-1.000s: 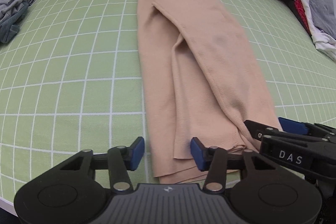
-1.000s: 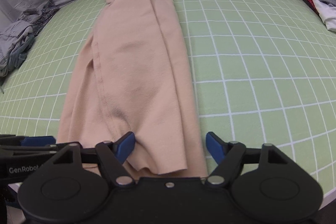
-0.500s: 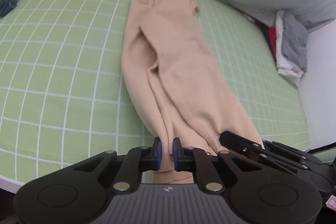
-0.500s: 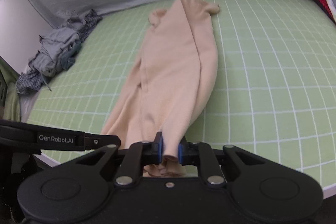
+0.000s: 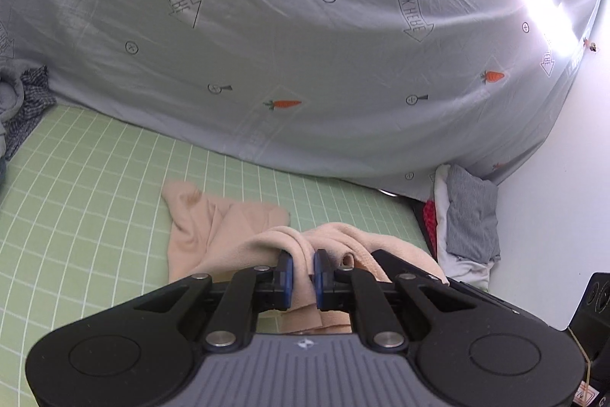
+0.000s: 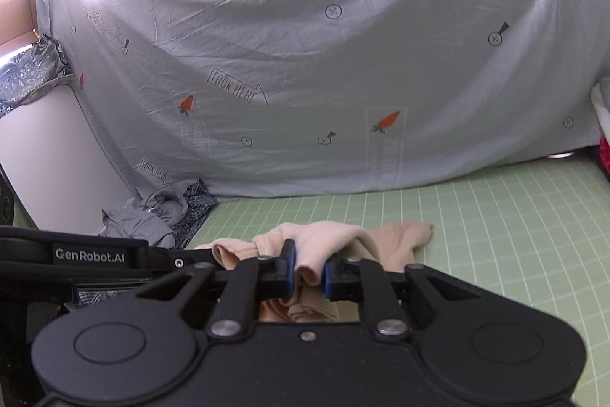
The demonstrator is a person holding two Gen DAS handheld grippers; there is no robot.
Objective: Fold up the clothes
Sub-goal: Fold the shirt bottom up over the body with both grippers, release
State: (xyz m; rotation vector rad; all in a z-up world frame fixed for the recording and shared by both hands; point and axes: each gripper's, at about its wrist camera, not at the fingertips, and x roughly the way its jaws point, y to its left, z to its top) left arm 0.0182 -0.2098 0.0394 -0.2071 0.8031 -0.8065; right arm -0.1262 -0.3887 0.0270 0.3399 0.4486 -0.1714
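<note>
Pinching a fold of the beige knit garment (image 5: pixel 244 235), the left hand-held gripper (image 5: pixel 303 273) has its blue pads nearly together with cloth bunched between them. Left wrist view: the held end is raised and carried over the rest, which lies flat on the green grid mat (image 5: pixel 76 197) toward 11 o'clock. Fabric looks soft, light and limp; it drapes over the pads and sags below them, so my guess is it needs a grip near an edge or corner, both ends at once, or it will bunch. Grey folded clothes (image 5: pixel 471 212) sit at 2 o'clock by a white wall; a dark checked heap (image 5: pixel 26 105) at 9 o'clock. A grey carrot-print sheet (image 5: pixel 305 44) hangs behind.

Right wrist view: right hand-held gripper (image 6: pixel 309 273) likewise closed down on a doubled fold of the beige knit garment (image 6: pixel 396 243), the far part lying on the green grid mat (image 6: pixel 495 235) toward 1 o'clock. The left hand-held gripper's body shows at 9 o'clock. Rumpled grey clothes (image 6: pixel 152 212) at 10 o'clock, carrot-print sheet (image 6: pixel 324 63) across the back. The mat looks flat with plenty of room; whether it covers a bench or a bed I cannot tell.
</note>
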